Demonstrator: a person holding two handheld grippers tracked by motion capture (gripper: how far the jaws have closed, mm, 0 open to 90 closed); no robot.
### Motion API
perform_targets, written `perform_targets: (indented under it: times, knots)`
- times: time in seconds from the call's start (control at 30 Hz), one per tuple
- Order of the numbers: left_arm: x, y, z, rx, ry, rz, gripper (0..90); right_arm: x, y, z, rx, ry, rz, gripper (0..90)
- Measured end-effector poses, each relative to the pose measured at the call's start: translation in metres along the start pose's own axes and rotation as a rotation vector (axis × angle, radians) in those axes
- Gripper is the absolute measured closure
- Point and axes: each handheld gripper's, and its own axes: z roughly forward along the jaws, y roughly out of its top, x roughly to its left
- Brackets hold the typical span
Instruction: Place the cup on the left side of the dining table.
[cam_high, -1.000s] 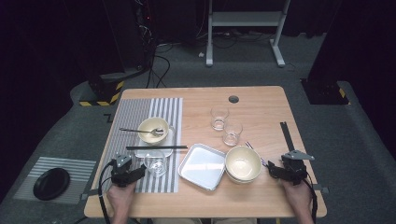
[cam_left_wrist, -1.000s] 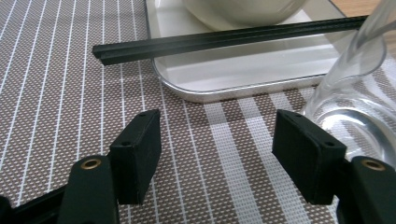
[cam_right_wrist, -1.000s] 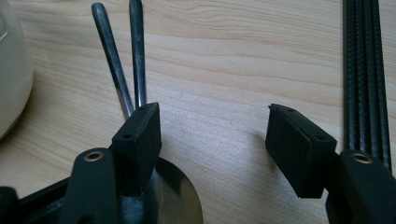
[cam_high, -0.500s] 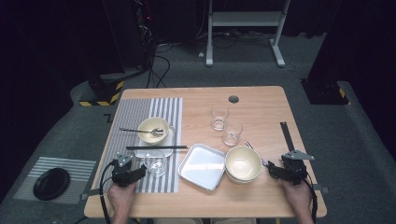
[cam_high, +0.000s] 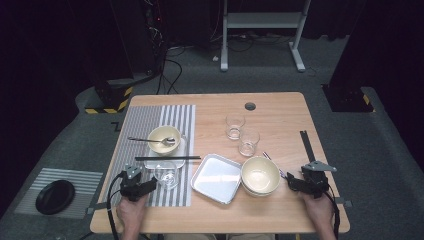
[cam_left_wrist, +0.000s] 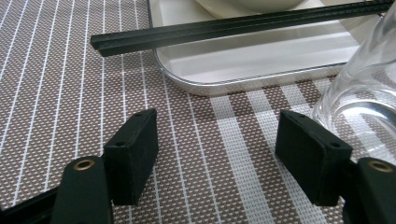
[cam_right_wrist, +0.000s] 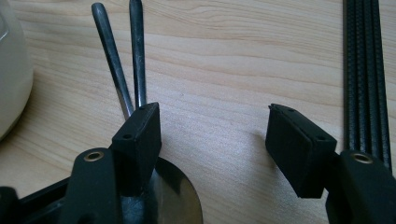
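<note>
We see no brand, label or readable writing on anything here. Our left gripper (cam_high: 150, 183) rests at the near left of the light wooden table (cam_high: 280, 107), on the brown-and-white striped woven placemat (cam_high: 150, 117); its jaws stand wide apart and have just been opening, with bare mat between them. The clear drinking glass (cam_high: 166, 175) stands just to its right, beside the right jaw in the left gripper view, where we cannot tell whether they touch. Beyond it, black chopsticks (cam_left_wrist: 233, 25) lie across a small silver tray (cam_left_wrist: 261, 58). Our right gripper (cam_high: 294, 183) sits near the right edge with jaws released and nothing between them, only wood; two dark metal utensil handles (cam_right_wrist: 123, 60) lie by its left jaw and a cream bowl (cam_high: 260, 175) stands to its left.
</note>
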Motion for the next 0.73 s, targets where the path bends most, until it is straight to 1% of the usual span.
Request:
perform_targets:
  times: [0.03, 0.73]
  knots:
    - [0.0004, 0.0005, 0.0002, 0.003, -0.006, 0.014, 28.2, 0.0000, 0.0000, 0.0000, 0.000, 0.000, 0.000, 35.7]
    - [0.0001, 0.0004, 0.0004, 0.002, -0.009, 0.008, 27.8, 0.0000, 0.0000, 0.0000, 0.000, 0.000, 0.000, 35.8]
